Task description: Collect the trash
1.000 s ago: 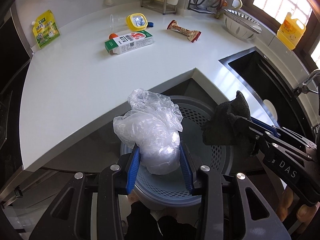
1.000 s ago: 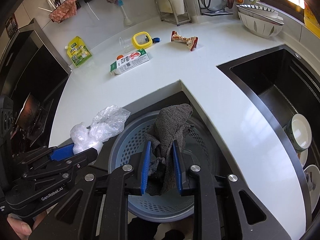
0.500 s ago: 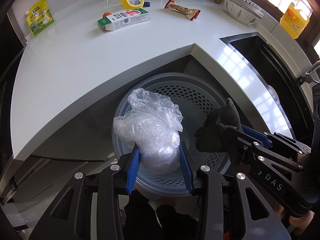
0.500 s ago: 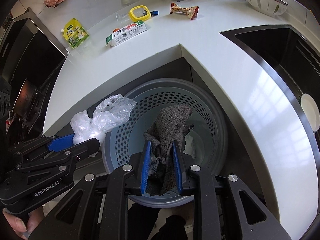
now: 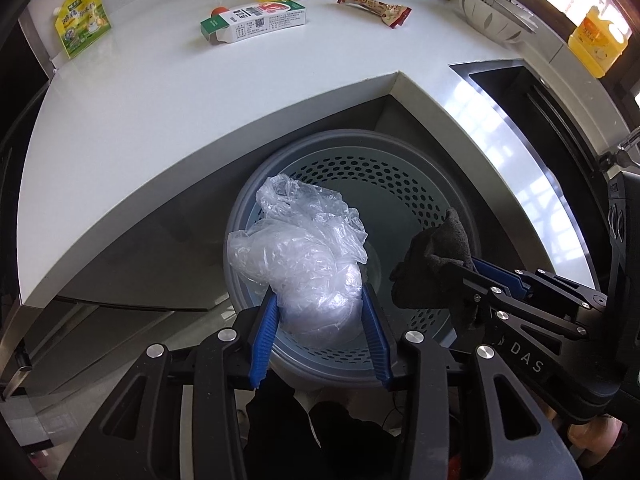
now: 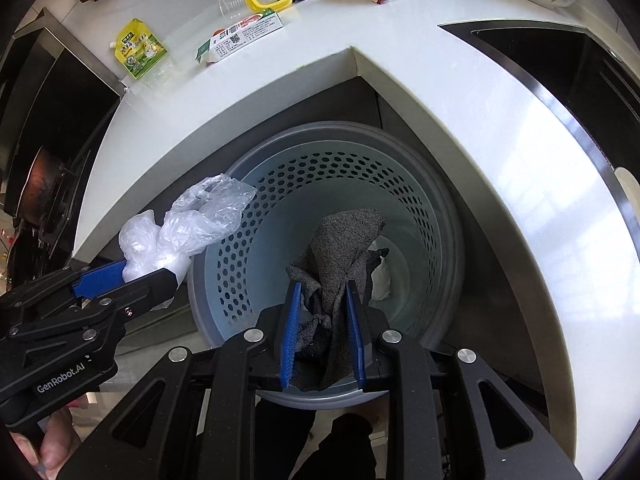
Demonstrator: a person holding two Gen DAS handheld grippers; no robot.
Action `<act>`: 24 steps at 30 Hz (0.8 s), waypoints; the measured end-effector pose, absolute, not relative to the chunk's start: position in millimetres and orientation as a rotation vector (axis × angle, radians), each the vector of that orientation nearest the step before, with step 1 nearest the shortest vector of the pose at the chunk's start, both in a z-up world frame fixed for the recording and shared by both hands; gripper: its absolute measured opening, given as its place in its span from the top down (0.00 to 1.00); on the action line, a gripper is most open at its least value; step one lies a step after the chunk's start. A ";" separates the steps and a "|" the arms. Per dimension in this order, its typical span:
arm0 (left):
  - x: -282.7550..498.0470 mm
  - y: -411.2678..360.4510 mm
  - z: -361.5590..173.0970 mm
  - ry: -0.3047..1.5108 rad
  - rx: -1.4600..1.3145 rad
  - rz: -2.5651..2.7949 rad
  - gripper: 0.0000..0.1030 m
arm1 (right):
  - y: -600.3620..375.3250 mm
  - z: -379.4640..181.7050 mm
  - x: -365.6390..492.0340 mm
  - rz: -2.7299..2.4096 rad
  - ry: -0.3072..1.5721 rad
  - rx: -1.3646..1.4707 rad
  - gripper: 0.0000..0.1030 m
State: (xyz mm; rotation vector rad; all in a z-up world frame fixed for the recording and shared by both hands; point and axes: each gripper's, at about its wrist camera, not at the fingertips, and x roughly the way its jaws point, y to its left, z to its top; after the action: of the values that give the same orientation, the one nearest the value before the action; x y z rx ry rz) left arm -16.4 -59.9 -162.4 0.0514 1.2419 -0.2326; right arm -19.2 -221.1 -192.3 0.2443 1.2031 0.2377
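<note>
Crumpled plastic bag [image 5: 308, 264] is held over the perforated bin [image 5: 400, 168], lower centre; left claw [image 5: 320, 312], jaws just eased wider, is clenched on it. Grey cloth [image 6: 340, 248] is gripped by right claw [image 6: 322, 320]. Drop step judged; release needed. Wrappers remain on desk [image 5: 160, 112], upper frame.

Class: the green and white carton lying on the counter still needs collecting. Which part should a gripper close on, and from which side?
Grip the carton across its narrow width near the middle, coming from above. It lies flat on its broad face, so the long side walls give parallel surfaces.
</note>
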 end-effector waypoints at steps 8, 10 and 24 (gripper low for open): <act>-15.6 -56.8 -161.5 1.243 0.047 -0.220 0.53 | -226.3 -189.7 -17.4 0.220 1.189 0.264 0.61; -16.0 -55.6 -161.1 1.243 0.044 -0.218 0.51 | -228.2 -186.3 -18.2 0.216 1.174 0.267 0.55; -15.9 -49.6 -149.2 1.210 0.032 -0.197 0.36 | -231.0 -172.8 -26.0 0.206 1.139 0.271 0.40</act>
State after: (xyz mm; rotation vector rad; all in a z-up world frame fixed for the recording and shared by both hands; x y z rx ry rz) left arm -15.9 -49.6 -149.2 0.0321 1.2104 -0.1970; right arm -26.0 -231.0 -172.8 0.2705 1.1392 0.2060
